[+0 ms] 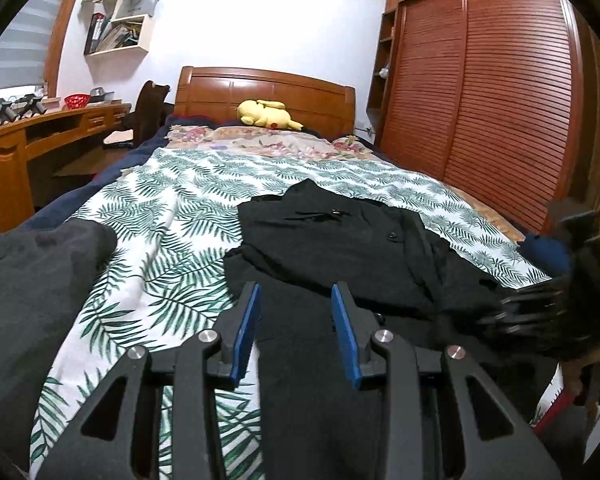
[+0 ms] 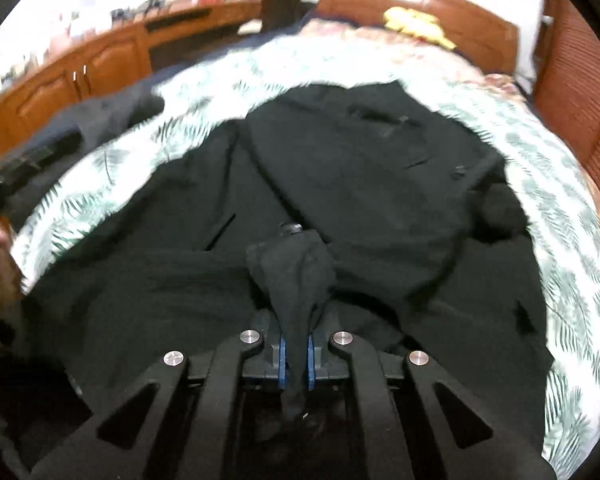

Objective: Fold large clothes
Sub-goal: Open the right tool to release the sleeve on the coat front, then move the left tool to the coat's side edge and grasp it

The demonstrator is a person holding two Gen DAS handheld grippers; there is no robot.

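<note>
Garment [image 2: 360,168] black, no readable label; right gripper [image 2: 296,354] jaws clamped on its fold; left gripper [image 1: 296,294] jaws part-open, empty.

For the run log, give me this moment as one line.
right gripper: shut on black garment | left gripper: open, above garment | bed

A garment [image 1: 340,248] is lying on the bed [image 1: 172,208]; a plush toy [image 1: 266,114] is sitting behind it, a desk [image 1: 40,136] standing left.

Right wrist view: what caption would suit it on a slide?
Right claw shut on a pinch of the black garment spread across a leaf-print bedspread.
</note>
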